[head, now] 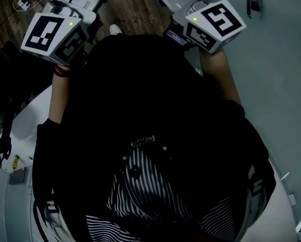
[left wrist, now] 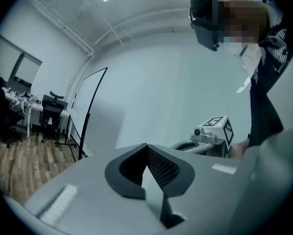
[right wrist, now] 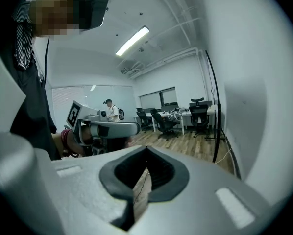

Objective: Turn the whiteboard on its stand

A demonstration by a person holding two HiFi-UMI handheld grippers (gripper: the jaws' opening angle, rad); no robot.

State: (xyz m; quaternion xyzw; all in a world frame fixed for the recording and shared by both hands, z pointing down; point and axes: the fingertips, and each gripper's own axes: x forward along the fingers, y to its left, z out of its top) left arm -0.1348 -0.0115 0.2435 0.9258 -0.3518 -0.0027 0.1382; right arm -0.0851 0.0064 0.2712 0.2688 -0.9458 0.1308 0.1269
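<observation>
Left tongs (left wrist: 146, 147) and right tongs (right wrist: 146, 150) both closed; one whiteboard (left wrist: 83, 107).

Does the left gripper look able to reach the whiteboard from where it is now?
Probably not yet. The whiteboard stands well beyond the left gripper, farther off over the wood floor. Nothing seems to block the way, but the gripper would have to be carried nearer first.
</observation>
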